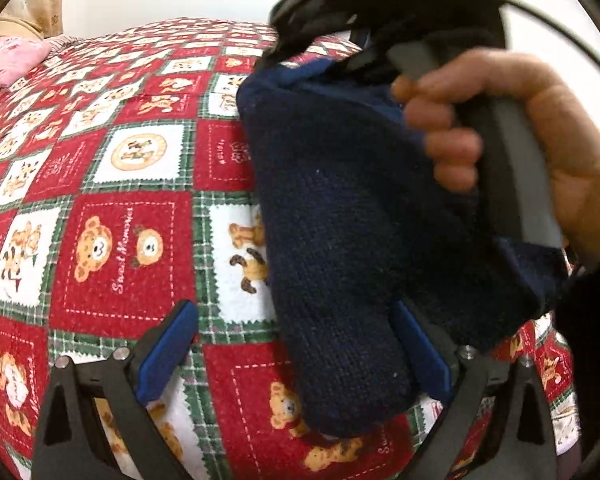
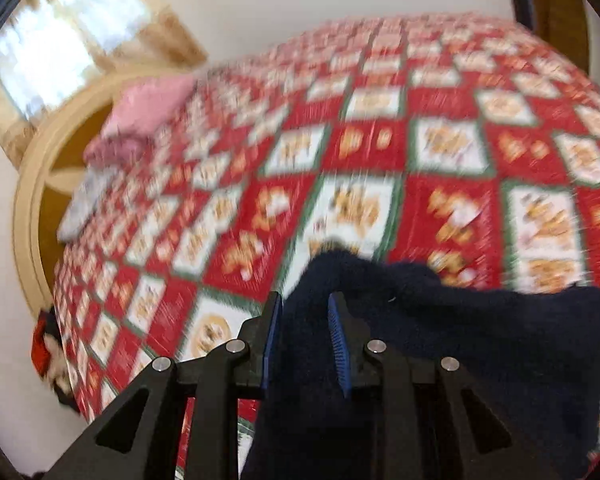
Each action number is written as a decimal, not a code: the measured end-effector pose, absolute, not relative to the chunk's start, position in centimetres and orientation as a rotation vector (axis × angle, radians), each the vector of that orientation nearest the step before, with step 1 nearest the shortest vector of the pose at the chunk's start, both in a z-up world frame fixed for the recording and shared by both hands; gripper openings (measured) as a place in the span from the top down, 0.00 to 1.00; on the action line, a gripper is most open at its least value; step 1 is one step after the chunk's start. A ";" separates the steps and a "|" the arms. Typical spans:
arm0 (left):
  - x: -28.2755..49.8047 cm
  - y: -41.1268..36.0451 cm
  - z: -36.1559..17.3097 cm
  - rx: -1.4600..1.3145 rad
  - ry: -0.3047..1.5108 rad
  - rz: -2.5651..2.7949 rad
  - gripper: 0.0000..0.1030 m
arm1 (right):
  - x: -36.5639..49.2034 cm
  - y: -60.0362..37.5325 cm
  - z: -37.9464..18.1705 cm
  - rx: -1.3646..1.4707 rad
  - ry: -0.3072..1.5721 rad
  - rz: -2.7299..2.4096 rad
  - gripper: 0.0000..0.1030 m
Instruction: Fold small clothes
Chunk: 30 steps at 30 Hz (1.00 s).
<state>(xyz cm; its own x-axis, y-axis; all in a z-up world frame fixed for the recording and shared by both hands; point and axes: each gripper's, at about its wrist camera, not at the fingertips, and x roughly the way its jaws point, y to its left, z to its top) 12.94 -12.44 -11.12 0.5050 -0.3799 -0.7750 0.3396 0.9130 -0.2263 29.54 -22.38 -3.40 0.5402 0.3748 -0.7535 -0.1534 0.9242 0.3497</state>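
Navy knitted wool garment [image 1: 340, 232] is seen hanging at centre frame above the red patchwork teddy-bear quilt [image 1: 112, 184]. It is clamped by the right gripper [image 2: 306, 340] at lower centre. The left gripper [image 1: 296, 356] is spread apart, with the garment drooping between its fingers.

Navy knitted garment [image 1: 340, 240]: held aloft over a bed [image 1: 120, 160] spread with a red, white and green teddy-bear quilt. Left gripper [image 1: 300, 354]: blue-padded fingers [image 1: 168, 352] spread wide, the garment's lower end hanging between them. Right gripper [image 1: 380, 56]: seen at top, gripped by a hand [image 1: 520, 140], the garment's upper edge taken at its tip. Pink pillow [image 1: 12, 60]: lodged at far left.
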 end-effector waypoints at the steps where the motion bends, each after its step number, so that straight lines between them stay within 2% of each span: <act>1: 13.0 -12.3 -11.1 -0.048 0.948 -0.441 0.02 | 28.8 -22.8 -2.7 0.207 0.935 0.248 0.75; 5: 13.5 -12.1 -11.1 -0.049 0.965 -0.457 0.02 | 26.3 -24.6 -2.9 -0.080 0.940 -0.093 0.75; 8: 14.0 -12.4 -11.0 -0.039 0.984 -0.440 0.02 | 25.5 -27.5 -5.7 -0.024 1.032 -0.124 0.75; 15: 14.4 -12.2 -10.6 -0.013 1.019 -0.409 0.02 | 24.3 -28.6 -4.7 0.100 0.943 -0.096 0.74; 18: 13.5 -12.0 -9.8 0.032 0.969 -0.389 0.02 | 20.6 -29.2 -2.6 0.297 0.835 0.040 0.71; 20: 13.3 -12.2 -9.6 0.052 0.955 -0.379 0.02 | 17.7 -29.7 -2.1 0.559 0.795 0.170 0.69; 22: 13.2 -12.5 -9.6 0.057 0.948 -0.368 0.02 | 14.7 -29.5 -2.8 0.795 0.779 0.262 0.59; 23: 13.2 -12.6 -9.6 0.056 0.948 -0.361 0.02 | 13.3 -29.2 -3.2 0.873 0.768 0.284 0.57; 25: 13.0 -12.8 -9.6 0.051 0.949 -0.347 0.02 | 10.5 -28.4 -4.1 0.979 0.757 0.256 0.44; 26: 12.9 -12.7 -9.5 0.049 0.950 -0.331 0.02 | 9.3 -28.1 -4.5 1.028 0.746 0.233 0.40; 27: 12.8 -12.7 -9.5 0.045 0.951 -0.317 0.02 | 8.2 -28.0 -5.0 1.086 0.721 0.216 0.37; 30: 12.4 -11.9 -9.3 -0.015 0.975 -0.253 0.02 | 5.7 -27.8 -6.1 1.240 0.649 0.174 0.37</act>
